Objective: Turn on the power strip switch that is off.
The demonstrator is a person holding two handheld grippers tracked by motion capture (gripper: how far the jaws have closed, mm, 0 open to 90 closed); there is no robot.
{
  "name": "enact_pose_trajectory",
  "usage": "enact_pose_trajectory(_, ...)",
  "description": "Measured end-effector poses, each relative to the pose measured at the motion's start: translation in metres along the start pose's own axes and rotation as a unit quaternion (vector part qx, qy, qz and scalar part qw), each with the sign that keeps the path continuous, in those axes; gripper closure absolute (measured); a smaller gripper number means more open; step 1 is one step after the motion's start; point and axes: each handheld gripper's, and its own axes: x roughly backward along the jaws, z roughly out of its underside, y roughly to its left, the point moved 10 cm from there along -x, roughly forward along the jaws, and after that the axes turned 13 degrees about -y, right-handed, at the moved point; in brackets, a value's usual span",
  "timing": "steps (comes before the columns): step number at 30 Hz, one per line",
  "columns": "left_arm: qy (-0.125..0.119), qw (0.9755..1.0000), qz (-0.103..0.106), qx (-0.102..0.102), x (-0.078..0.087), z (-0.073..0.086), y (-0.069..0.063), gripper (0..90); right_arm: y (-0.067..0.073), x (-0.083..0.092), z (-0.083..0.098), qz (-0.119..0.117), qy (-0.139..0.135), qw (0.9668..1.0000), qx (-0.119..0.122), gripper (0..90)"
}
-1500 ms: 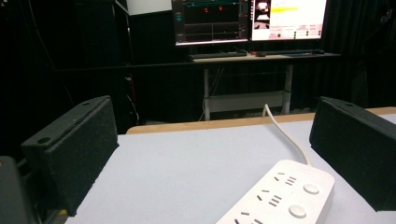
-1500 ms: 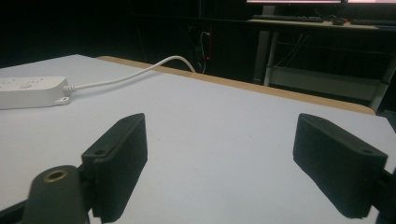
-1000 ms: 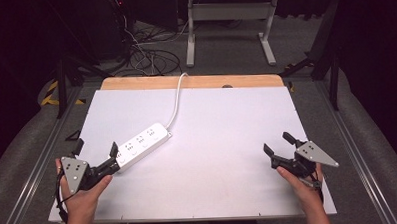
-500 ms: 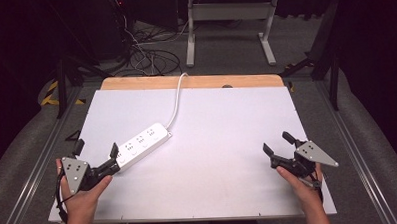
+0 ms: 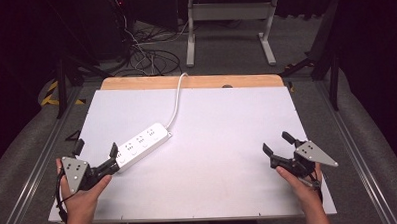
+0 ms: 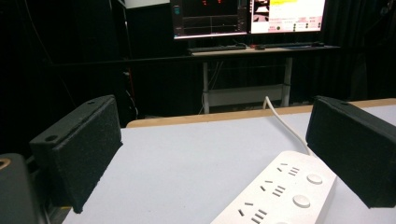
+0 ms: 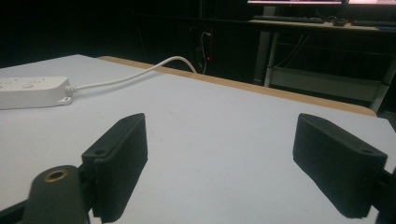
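A white power strip (image 5: 140,145) is seen lying diagonally on the white table top (image 5: 222,126) in the left half of the high view, its near end pointing to the lower left of the frame. Its white cable (image 5: 176,99) is led up toward the wooden far edge (image 5: 190,82) of the table and over it.

The left gripper (image 5: 97,154) is held in a hand (image 5: 82,193) at the lower left of the high view, with its jaws spread wide apart. One jaw is placed just beside the near end of the power strip; whether it touches cannot be told. In the left gripper view the power strip (image 6: 280,191) is found in the lower right of the frame, between the two black jaws and nearer the right one, with its sockets and round buttons facing up and nothing gripped.

The right gripper (image 5: 276,144) is held in a hand (image 5: 299,181) at the lower right of the high view, well apart from the power strip, jaws likewise spread and empty. In the right gripper view, bare table is seen between the jaws, and the power strip (image 7: 32,91) lies at the far left of the frame with its cable (image 7: 135,72) curving toward the upper middle.
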Motion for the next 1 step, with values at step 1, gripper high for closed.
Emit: enact_pose_trajectory(1,0.0,1.0,-0.001,0.0,-0.0003,0.0003,0.0003,4.1,-0.0001,0.0,0.0001,0.0,0.0,1.0,0.0,18.4)
